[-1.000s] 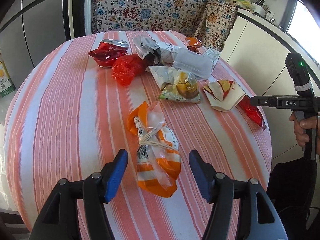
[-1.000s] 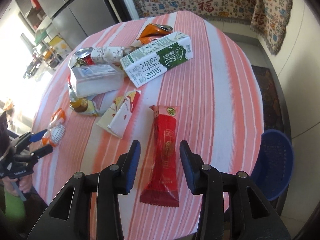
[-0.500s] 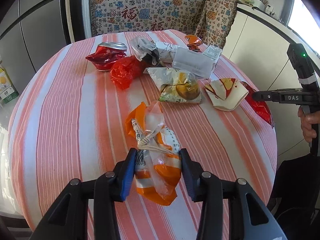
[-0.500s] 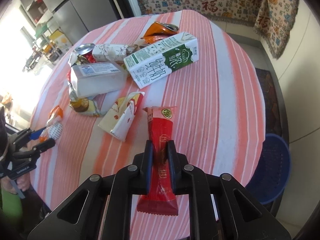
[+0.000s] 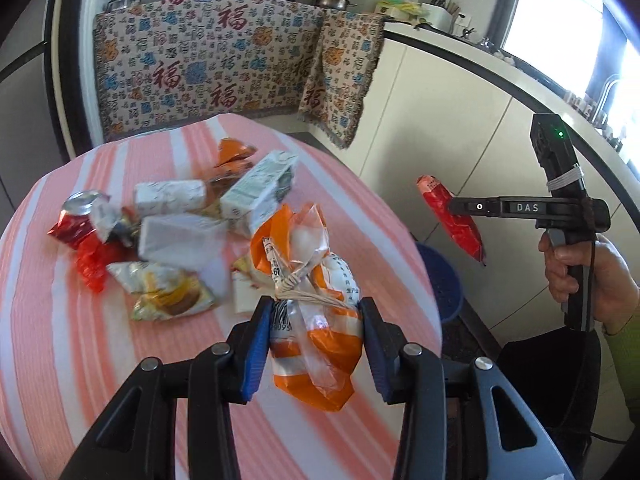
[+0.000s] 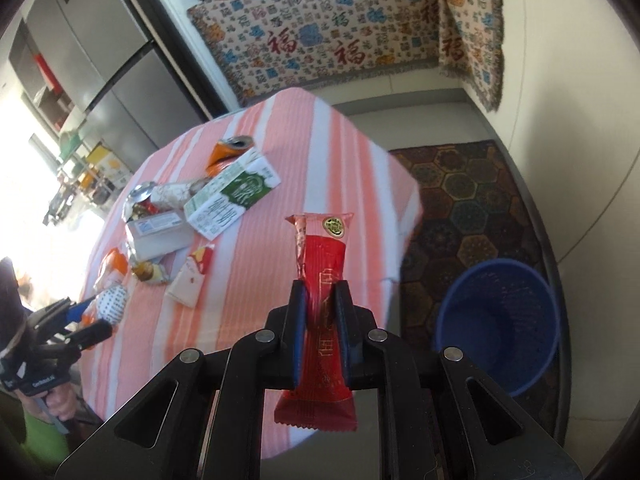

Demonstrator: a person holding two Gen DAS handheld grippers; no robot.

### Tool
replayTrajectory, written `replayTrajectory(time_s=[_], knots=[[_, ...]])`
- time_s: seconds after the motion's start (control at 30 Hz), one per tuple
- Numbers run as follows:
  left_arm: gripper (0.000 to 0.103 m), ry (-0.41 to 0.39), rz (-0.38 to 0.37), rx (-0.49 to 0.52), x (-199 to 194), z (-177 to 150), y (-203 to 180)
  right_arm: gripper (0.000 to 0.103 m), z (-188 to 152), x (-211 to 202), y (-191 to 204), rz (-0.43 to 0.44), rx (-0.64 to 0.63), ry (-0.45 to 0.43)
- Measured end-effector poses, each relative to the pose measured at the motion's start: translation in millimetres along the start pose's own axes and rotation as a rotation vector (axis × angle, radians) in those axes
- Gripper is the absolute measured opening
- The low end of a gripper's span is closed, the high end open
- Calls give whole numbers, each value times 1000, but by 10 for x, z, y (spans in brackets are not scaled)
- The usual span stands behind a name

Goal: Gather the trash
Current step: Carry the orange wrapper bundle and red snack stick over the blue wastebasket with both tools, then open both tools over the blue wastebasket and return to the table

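**Entry: two pieces of trash in carry**

- **Left gripper**: lower centre of the left wrist view. Jaws narrowed onto the knotted orange-and-clear plastic bag, pads pressing both flanks just below the knot. The bag's tail hangs free above the striped tabletop.
- **Right gripper**: lower centre of the right wrist view. Jaws nearly closed, pinching the red snack wrapper at mid-length; the wrapper stands upright between the pads, top seal above, crimped bottom edge hanging below. In the left wrist view the same wrapper appears at right of centre, off the tabletop's edge, with a hand on the tool's handle.
- **Blue bin**: lower right of the right wrist view, on the floor beside the patterned rug, open-mouthed. No trash can be made out in it.
- **Left on the tabletop**: green-and-white milk carton, crushed orange can, clear plastic box, folded white-and-red carton, a food packet and a red wrapper by a crushed can.

**Step in hand (judged)**: transport; both grasps made, both items clear of the cloth.

**Next move calls for**: bringing each gripper over the bin's mouth, the right one being nearer, and opening only once the item hangs inside the rim. The light wrapper may drift or cling to a pad; the bag's slack tail may catch on the rim.
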State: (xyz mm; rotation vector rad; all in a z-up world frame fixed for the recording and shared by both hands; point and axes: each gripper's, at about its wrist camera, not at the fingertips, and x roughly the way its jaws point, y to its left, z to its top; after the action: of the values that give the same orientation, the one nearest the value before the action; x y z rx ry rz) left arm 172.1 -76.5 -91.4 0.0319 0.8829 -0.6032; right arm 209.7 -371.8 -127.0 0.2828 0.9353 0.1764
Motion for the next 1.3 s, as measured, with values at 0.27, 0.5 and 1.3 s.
replayTrajectory(time_s=[0.27,0.5,1.3], knots=[[43,29,-122,87,734,453,-988,13,-25,-202,-965,-132,115,-33],[43,103,-177,97,1642,595,-1618,13,-122,-145,-1562,-190,194,-32],[44,279,-181,149,3381,477,-2286,15,-433,282,-2490,-215,349,38]])
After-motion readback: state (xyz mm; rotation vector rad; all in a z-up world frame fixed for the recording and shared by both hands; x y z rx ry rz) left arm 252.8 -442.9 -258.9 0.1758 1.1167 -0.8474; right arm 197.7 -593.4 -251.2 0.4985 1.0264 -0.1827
